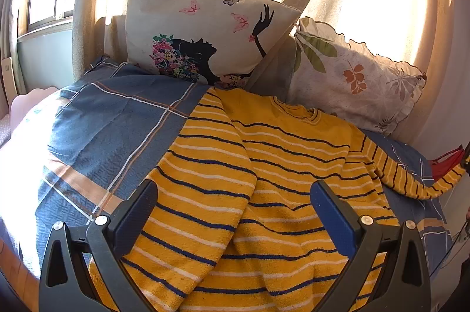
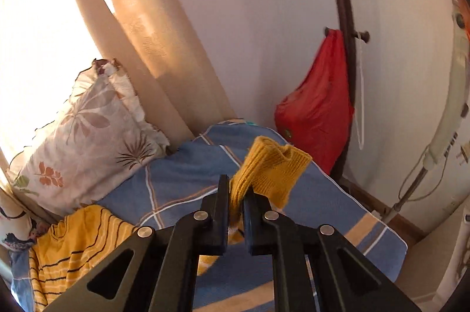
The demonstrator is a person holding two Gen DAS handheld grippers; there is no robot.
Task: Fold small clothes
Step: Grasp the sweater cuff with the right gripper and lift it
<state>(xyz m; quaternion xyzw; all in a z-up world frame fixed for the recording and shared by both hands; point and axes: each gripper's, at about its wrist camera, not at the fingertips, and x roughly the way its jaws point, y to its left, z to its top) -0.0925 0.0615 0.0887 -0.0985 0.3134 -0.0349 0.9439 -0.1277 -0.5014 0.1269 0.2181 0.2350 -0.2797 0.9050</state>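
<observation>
A yellow sweater (image 1: 264, 165) with dark blue and white stripes lies spread on the blue plaid bedspread (image 1: 111, 130). Its left sleeve is folded across the body. My left gripper (image 1: 233, 196) is open and empty, just above the sweater's lower body. The right sleeve (image 1: 417, 179) is stretched out to the right and lifted. My right gripper (image 2: 236, 191) is shut on that sleeve's ribbed yellow cuff (image 2: 273, 165), held above the bedspread (image 2: 182, 165). The sweater's body (image 2: 73, 247) shows at lower left in the right wrist view.
Two pillows stand at the head of the bed: one with a woman's silhouette and butterflies (image 1: 199, 27), one with a leaf print (image 1: 352, 77) (image 2: 85, 135). Curtains (image 2: 152, 47) hang behind. A red bag (image 2: 317, 103) hangs on a wooden stand (image 2: 343, 18) beside the bed.
</observation>
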